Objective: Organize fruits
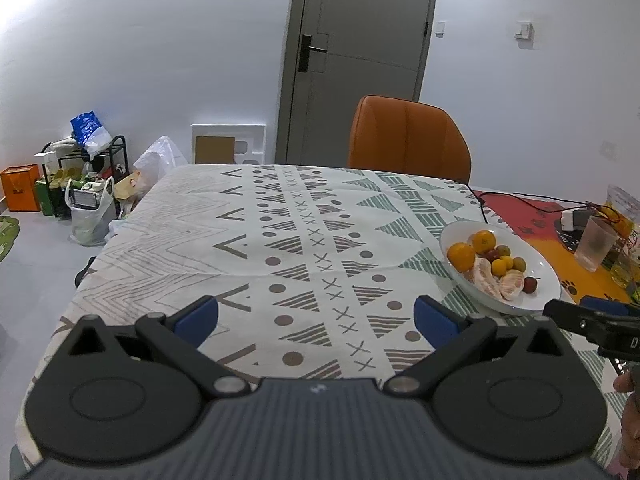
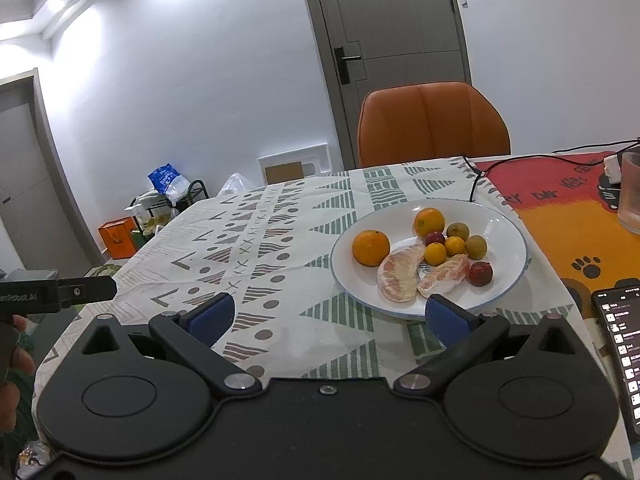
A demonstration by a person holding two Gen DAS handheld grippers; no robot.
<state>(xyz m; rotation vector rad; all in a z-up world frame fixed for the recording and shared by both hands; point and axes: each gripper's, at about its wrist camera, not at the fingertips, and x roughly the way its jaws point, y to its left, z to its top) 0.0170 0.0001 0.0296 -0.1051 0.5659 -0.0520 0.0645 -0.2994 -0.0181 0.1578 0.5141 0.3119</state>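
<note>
A white plate (image 2: 508, 240) on the patterned tablecloth holds two oranges (image 2: 371, 247), two peeled pomelo wedges (image 2: 400, 278), small yellow, green and red fruits (image 2: 476, 246). The plate also shows in the left wrist view (image 1: 544, 280) at the right. My right gripper (image 2: 328, 318) is open and empty, just in front of the plate's near rim. My left gripper (image 1: 316, 318) is open and empty over bare cloth, left of the plate. The right gripper's tip shows in the left wrist view (image 1: 592, 320).
An orange chair (image 2: 432, 124) stands behind the table. A frosted glass (image 2: 631, 192) and cables lie on the orange mat at the right. A phone (image 2: 624, 344) lies near the right front edge. Bags and a rack (image 1: 88, 176) clutter the floor left.
</note>
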